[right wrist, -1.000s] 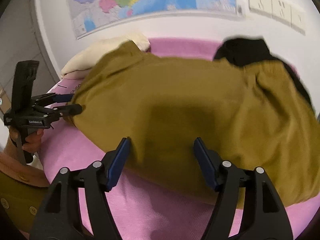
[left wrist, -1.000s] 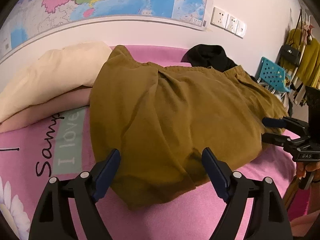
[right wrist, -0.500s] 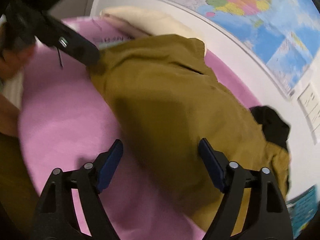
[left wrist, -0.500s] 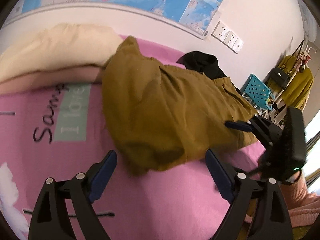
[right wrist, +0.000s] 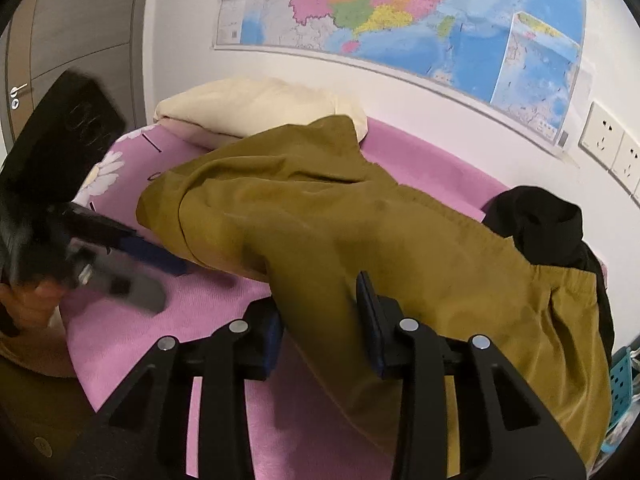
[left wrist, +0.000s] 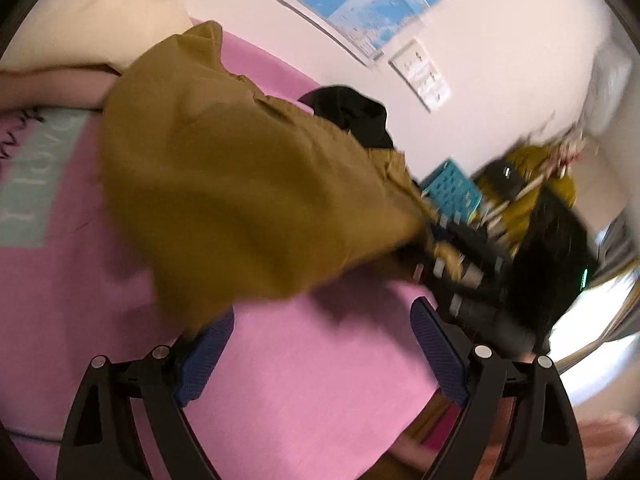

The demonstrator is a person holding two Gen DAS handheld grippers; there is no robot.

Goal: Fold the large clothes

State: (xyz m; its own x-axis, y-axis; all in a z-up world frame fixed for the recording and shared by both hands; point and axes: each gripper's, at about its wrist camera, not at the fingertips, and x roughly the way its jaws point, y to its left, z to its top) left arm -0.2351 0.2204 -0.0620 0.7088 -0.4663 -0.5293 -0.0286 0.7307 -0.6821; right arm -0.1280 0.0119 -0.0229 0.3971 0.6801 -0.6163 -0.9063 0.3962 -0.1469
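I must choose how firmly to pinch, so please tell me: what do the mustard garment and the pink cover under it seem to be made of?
The mustard garment looks like a thin woven cloth with a matte finish: it drapes in soft folds and has a gathered, seemingly elastic hem. The exact fibre cannot be told. The pink cover looks like a soft, fuzzy fabric, perhaps fleece or knit: its surface shows fine ribbing and no shine.

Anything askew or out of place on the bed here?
The mustard garment lies crumpled and diagonal across the pink bedspread, one edge overlapping the cream pillow. A black garment sits bunched against its far end. Nothing looks spilled or damaged.
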